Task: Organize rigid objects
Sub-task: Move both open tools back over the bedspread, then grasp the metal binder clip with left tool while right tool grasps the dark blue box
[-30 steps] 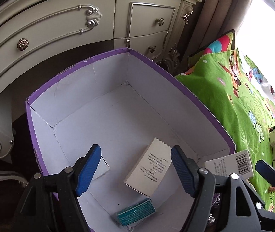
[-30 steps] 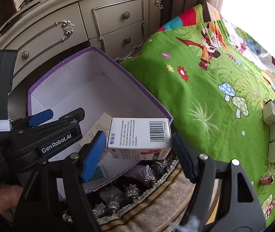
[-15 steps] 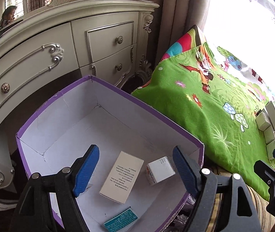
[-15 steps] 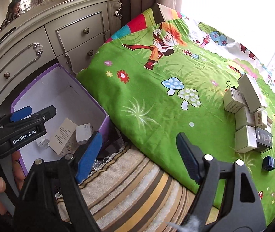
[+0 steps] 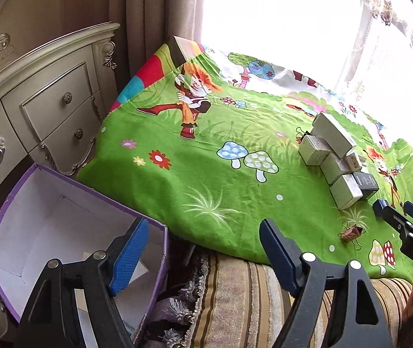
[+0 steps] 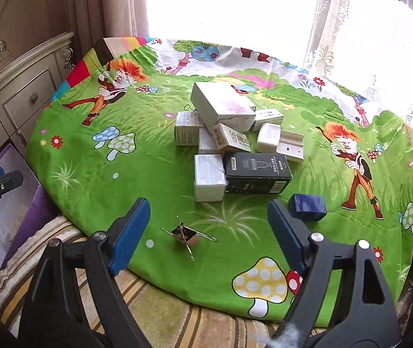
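Boxes (image 6: 229,142) are lying heaped mid-way on the green cartoon blanket (image 6: 90,174), a binder clip (image 6: 184,236) nearer me. I am holding left tongs (image 5: 203,253) spread and empty by the purple box (image 5: 18,185); right tongs (image 6: 209,237) are opening, nothing between.

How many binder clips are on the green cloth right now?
2. One brown clip lies alone in front of the box pile; one dark clip peeks out at the pile's far left edge. Others may be hidden underneath.
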Tool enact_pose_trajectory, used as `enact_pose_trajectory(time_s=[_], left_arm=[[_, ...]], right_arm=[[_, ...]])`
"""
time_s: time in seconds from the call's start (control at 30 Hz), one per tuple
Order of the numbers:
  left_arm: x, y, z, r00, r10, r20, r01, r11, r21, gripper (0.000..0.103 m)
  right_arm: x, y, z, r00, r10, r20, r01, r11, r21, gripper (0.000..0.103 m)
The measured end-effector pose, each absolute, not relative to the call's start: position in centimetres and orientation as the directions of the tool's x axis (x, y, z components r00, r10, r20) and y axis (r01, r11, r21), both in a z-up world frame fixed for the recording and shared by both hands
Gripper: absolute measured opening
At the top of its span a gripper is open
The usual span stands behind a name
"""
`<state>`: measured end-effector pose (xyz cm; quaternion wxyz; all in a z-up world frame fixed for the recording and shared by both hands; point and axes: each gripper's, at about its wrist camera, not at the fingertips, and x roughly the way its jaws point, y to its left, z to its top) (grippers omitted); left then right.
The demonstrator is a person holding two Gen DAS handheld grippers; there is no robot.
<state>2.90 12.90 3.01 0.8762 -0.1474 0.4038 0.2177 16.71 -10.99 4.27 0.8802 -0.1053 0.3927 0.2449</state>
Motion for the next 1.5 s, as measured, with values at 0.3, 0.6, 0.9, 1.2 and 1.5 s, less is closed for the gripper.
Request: enact_pose_trajectory(time_s=[0.3,0.6,0.9,1.2,1.5], left_arm=[[7.8,6.9,1.7,0.597,0.046,-0.801,-0.281,0.947,-0.155,0.079],[11.7,0.1,1.0,0.558,-0.117,-0.822,-0.023,0.987,-0.156,0.075],[15.8,-2.1,-1.6,0.465,-0.151,-0.872,0.03,0.987,-0.155,0.056],[16.6,-2.1,-2.7,0.452,-0.167,-0.876,0.027,0.984,-0.173,0.033],[15.8,-0.4,-2.4,0.5,-0.183,-0.846,-0.039,0.972,-0.232,0.026]], right_arm=[[20.7,-17.9,2.6,0.574,0.28,-0.769,-0.316,0.943,0.106,0.088],[22.2,-20.1,1.1,0.542,0.279,-0.793,-0.238,0.956,0.173,0.088],[23.2,-20.6,-0.2,0.512,0.275,-0.814,-0.214,0.958,0.19,0.088],[25.1,-20.1,-1.3,0.499,0.248,-0.83,-0.215,0.964,0.158,0.088],[26.7,-18.4,-2.5,0.492,0.187,-0.851,-0.25,0.966,0.068,0.088]])
